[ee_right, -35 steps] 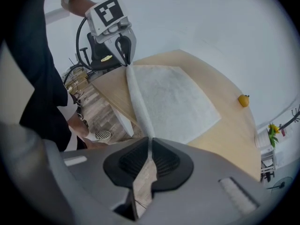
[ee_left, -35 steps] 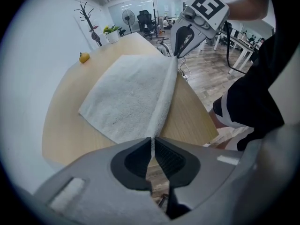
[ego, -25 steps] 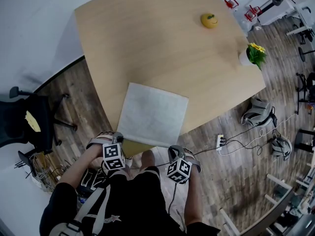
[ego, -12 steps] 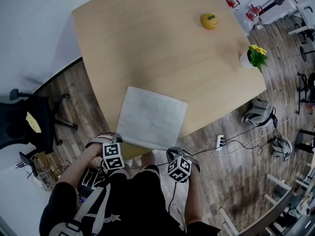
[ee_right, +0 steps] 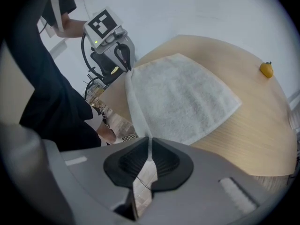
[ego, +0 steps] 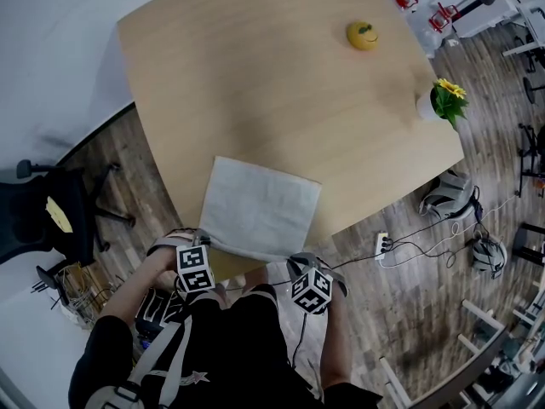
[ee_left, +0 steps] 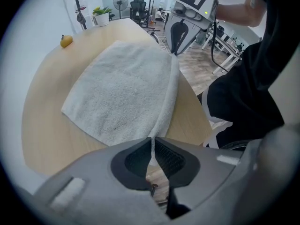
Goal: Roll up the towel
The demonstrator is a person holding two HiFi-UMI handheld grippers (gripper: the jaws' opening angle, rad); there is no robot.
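The towel [ego: 260, 207] lies spread flat on the worktop [ego: 255, 66], in the lower middle of the head view, with its near hem at the worktop's lower edge; the rest of the wooden top runs on above it toward the upper part of the frame, where a small yellow fruit [ego: 362, 35] sits well apart from the cloth.

I judge that the rolling is only at its beginning: no turn of the roll is made yet, and the hem is only taken up at its two near corners and stretched between the grippers.

The left gripper [ee_left: 152, 146] has its jaws pressed almost together, and a thin fold of the towel's corner is pinched between the pads; the right gripper [ee_right: 149, 146] shows the same at the other corner, the jaws nearly closed with the white hem between them. Each gripper view shows the other gripper at the far end of the raised hem.

The next move, as I judge it, calls for both grippers to carry the hem over onto the flat cloth together and evenly — otherwise the roll will start crooked; the pinch should be kept firm, since such a thin fold may slip out.
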